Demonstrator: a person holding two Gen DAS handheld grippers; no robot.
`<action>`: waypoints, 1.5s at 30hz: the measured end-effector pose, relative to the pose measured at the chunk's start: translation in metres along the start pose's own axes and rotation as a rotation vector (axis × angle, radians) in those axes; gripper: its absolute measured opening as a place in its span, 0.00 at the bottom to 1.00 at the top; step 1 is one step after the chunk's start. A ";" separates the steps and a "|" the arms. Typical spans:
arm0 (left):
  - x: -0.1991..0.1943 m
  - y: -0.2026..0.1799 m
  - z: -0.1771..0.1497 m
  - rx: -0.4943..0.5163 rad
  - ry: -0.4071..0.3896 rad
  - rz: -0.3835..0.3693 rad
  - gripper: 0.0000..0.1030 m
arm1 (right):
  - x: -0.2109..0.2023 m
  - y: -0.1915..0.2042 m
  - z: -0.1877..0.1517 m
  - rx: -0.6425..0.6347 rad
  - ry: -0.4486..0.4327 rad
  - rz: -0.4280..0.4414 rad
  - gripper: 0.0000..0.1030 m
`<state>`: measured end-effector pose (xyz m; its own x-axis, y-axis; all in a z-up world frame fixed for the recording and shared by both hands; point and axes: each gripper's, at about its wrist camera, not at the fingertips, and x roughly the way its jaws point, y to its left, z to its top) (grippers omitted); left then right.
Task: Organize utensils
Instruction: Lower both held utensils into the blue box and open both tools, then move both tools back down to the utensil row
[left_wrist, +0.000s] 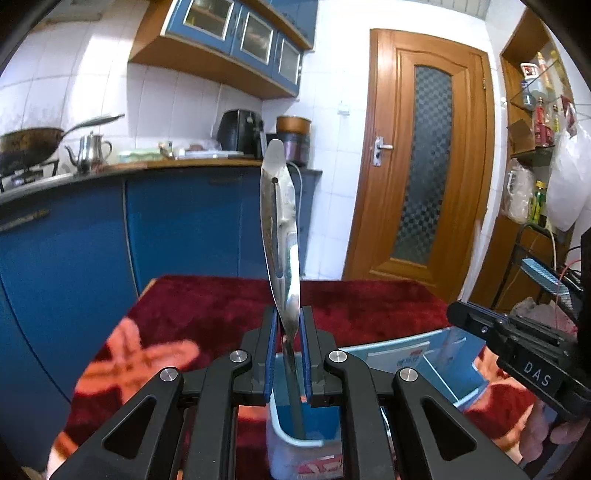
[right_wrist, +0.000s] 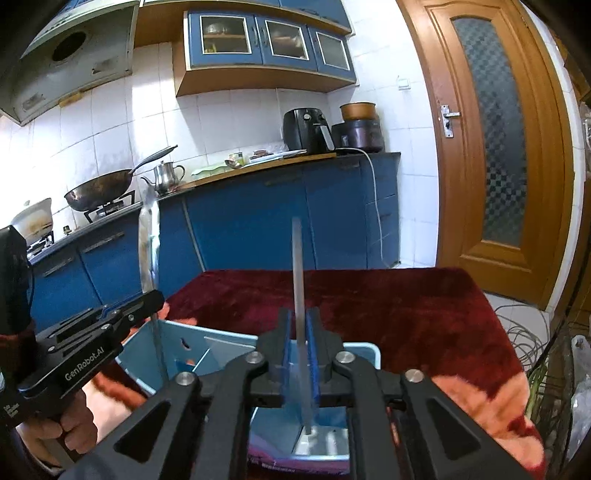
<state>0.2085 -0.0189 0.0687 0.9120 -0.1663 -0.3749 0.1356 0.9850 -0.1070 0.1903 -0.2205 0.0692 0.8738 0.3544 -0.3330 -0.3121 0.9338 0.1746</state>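
Observation:
My left gripper (left_wrist: 287, 328) is shut on a steel slotted spatula (left_wrist: 277, 221), held upright with the blade end up and the handle reaching down into a light blue plastic organizer bin (left_wrist: 295, 441). The spatula also shows in the right wrist view (right_wrist: 148, 240), with the left gripper (right_wrist: 147, 301) at the bin's left end. My right gripper (right_wrist: 300, 332) is shut on a thin grey flat utensil (right_wrist: 297, 280), upright, its lower end inside the bin (right_wrist: 364, 350). The right gripper (left_wrist: 465, 314) sits to the right in the left wrist view.
The bin stands on a table covered by a dark red cloth (right_wrist: 388, 302) with orange patterns. Behind are blue kitchen cabinets (right_wrist: 258, 221), a wok (right_wrist: 98, 192), a kettle (right_wrist: 166, 175), an air fryer (right_wrist: 304, 129) and a wooden door (right_wrist: 498, 147). Cables and clutter lie at the right.

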 end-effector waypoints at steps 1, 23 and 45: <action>-0.001 0.000 -0.001 -0.004 0.007 -0.001 0.14 | -0.001 0.000 0.000 0.004 0.000 0.007 0.26; -0.068 -0.009 0.007 0.021 0.114 -0.008 0.39 | -0.072 0.002 0.002 0.038 0.044 0.037 0.48; -0.100 -0.003 -0.058 0.125 0.539 -0.006 0.39 | -0.078 0.005 -0.070 0.054 0.585 -0.021 0.53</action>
<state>0.0941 -0.0074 0.0533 0.5886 -0.1402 -0.7962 0.2153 0.9765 -0.0128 0.0948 -0.2401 0.0315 0.5240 0.3184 -0.7900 -0.2642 0.9425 0.2046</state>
